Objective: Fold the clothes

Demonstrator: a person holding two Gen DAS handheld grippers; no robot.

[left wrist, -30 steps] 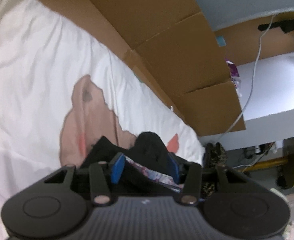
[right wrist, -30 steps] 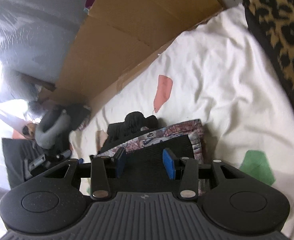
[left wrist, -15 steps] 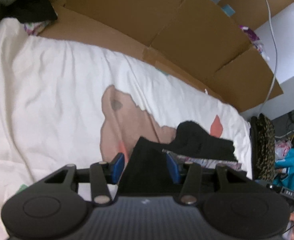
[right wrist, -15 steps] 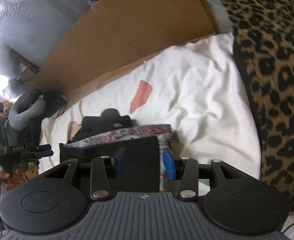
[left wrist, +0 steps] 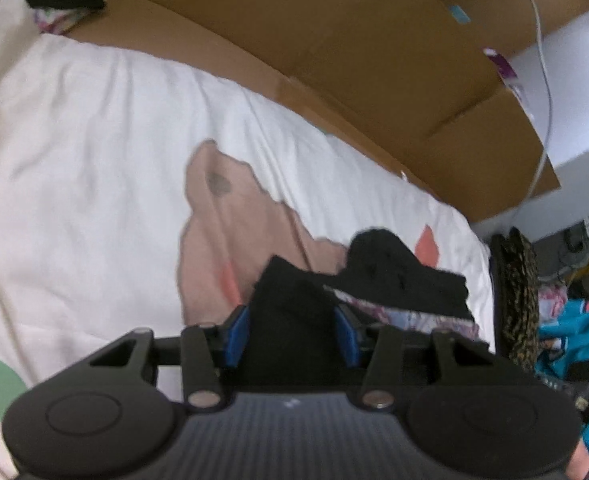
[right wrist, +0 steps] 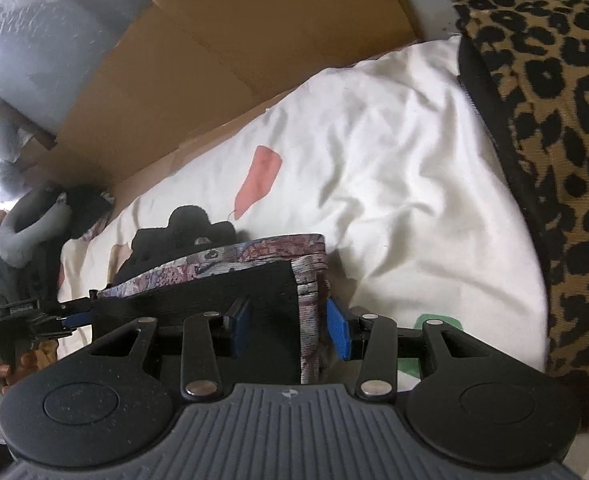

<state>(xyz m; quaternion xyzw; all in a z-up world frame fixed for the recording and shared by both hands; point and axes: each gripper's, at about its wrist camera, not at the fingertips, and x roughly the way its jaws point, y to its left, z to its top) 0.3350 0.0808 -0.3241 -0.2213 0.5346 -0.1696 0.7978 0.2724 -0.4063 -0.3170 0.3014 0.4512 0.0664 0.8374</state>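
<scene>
Soft, matt white cloth sheet [right wrist: 394, 152] covers the bed, faintly creased. The folded garment [right wrist: 230, 280] looks like black knit over patterned woven fabric. Matt brown cardboard [left wrist: 334, 40] at upper frame; leopard-print cloth [right wrist: 554, 100], possibly plush.

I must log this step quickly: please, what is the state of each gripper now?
Left gripper: closing, black fabric of the folded garment between its fingers.
Right gripper: holding the corner of the folded garment, black and patterned layers.

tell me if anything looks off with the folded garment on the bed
The folded garment is not square: its black top layer bunches into a lump at the far end, and the patterned layer sticks out beyond the black edge.
</scene>
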